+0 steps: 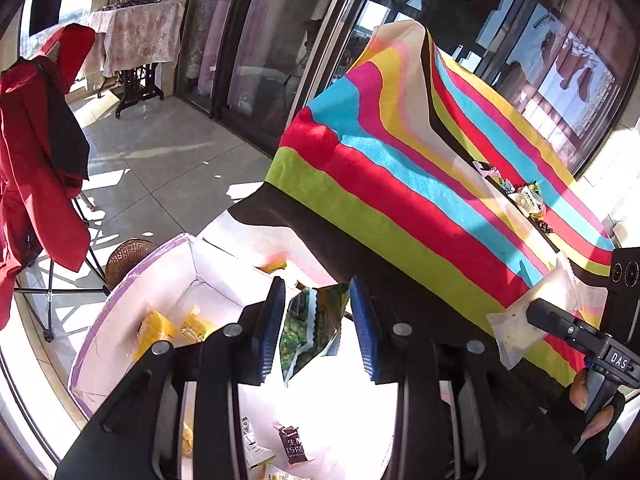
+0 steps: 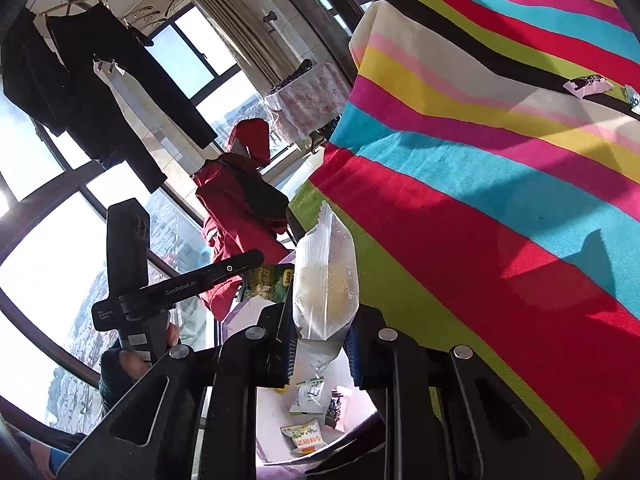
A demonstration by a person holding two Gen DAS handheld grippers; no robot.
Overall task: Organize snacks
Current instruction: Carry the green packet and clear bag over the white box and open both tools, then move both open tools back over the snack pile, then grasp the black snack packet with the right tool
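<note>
Claws: two, each gripping one packet [image 1: 310,330] [image 2: 326,284].

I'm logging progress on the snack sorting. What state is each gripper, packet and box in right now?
left gripper: shut on the green snack packet.
right gripper: shut on the clear snack packet.
white box: open, yellow packets inside.
striped cloth: a few snacks lying on top.

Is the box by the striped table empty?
No: the box holds yellow packets and other wrapped snacks on its white floor.
</note>
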